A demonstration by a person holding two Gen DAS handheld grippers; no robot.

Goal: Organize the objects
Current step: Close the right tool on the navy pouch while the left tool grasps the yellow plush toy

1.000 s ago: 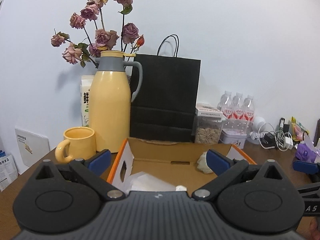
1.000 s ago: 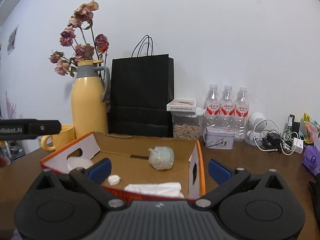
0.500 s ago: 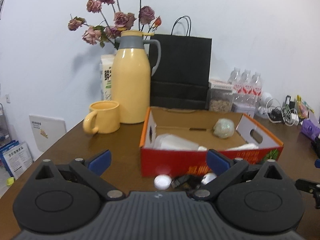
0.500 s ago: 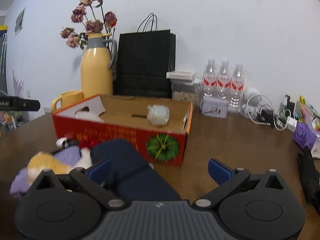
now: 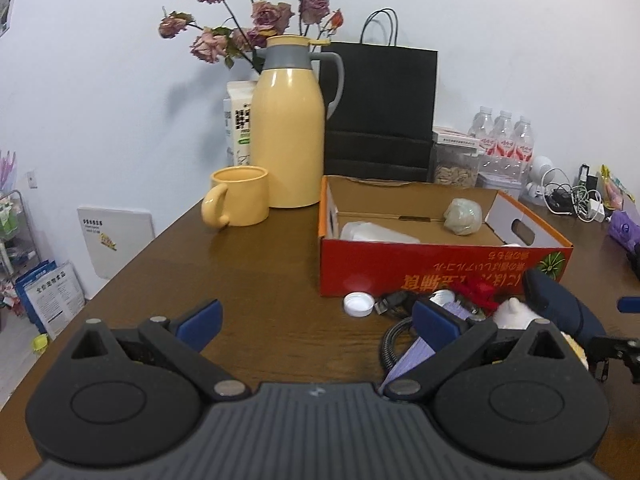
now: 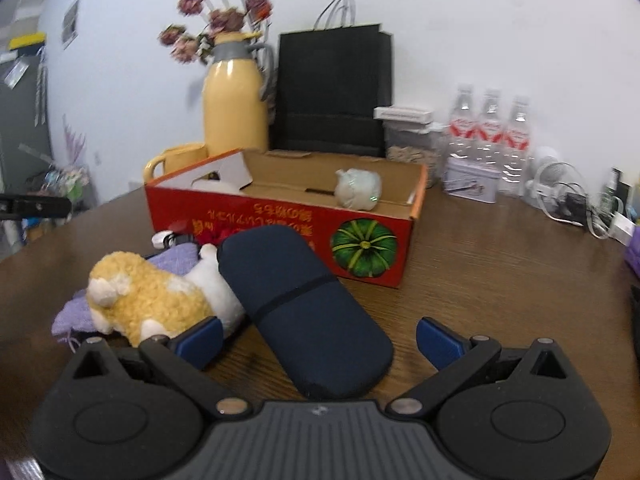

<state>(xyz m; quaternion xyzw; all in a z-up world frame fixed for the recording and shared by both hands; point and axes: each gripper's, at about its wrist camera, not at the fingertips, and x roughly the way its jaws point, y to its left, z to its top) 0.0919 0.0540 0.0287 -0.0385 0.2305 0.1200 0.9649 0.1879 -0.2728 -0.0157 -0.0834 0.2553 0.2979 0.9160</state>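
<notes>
An open red cardboard box (image 5: pixel 440 268) (image 6: pixel 280 224) stands mid-table with a pale green ball (image 5: pixel 464 216) (image 6: pixel 358 189) and white plastic (image 5: pixel 372 234) inside. In front of it lie a dark blue case (image 6: pixel 304 312), a yellow-and-white plush toy (image 6: pixel 156 300) on a purple cloth (image 6: pixel 76 316), a white cap (image 5: pixel 359 304), a black cable (image 5: pixel 390 344) and small red bits (image 5: pixel 478 292). My left gripper (image 5: pixel 316 320) is open over bare wood, left of this pile. My right gripper (image 6: pixel 318 340) is open, its fingers either side of the blue case's near end.
A yellow thermos (image 5: pixel 290 136) with dried roses, a yellow mug (image 5: pixel 238 196), a black paper bag (image 5: pixel 380 108), a seed jar (image 6: pixel 412 148), water bottles (image 6: pixel 490 132), a tin (image 6: pixel 472 180) and tangled chargers (image 6: pixel 576 200) line the back. The table's left edge (image 5: pixel 120 272) drops to the floor.
Both grippers have pulled back from the box toward the near table edge and lowered. The pile in front of the box has come into view, with the blue case now between the right fingers.
</notes>
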